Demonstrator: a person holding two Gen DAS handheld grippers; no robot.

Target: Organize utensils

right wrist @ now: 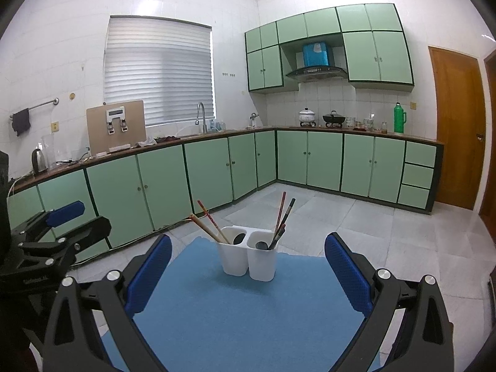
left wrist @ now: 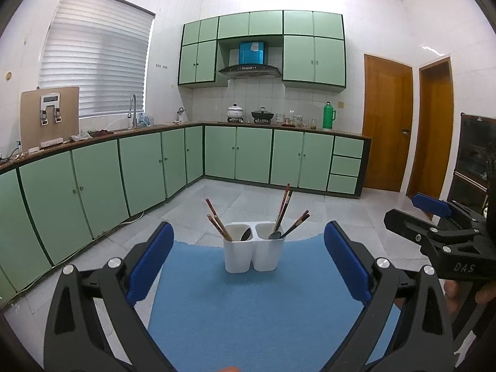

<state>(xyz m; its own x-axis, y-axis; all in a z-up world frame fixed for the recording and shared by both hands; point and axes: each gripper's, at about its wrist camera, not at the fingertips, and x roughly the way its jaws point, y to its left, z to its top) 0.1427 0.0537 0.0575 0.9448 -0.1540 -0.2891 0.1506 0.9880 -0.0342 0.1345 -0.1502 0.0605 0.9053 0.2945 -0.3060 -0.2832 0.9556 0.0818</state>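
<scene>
White two-cup holder (left wrist: 253, 248) on blue mat (left wrist: 248, 303), far centre, keeps chopsticks (left wrist: 217, 221) and spoons (left wrist: 274, 235) upright; left gripper (left wrist: 248, 266) and right gripper (right wrist: 248, 269) gape wide, empty.

Ahead of the left claw (left wrist: 248, 263), the blue mat (left wrist: 248, 303) on the desk lies bare between its wide-spread fingers, an open lane up to the white two-cup holder (left wrist: 253, 254). Chopsticks (left wrist: 217, 221) fan up and outward from both cups, crowding the air above the holder. The right claw (right wrist: 248, 266) has the same bare lane. To its left, the other claw's arm stands off the mat.
</scene>
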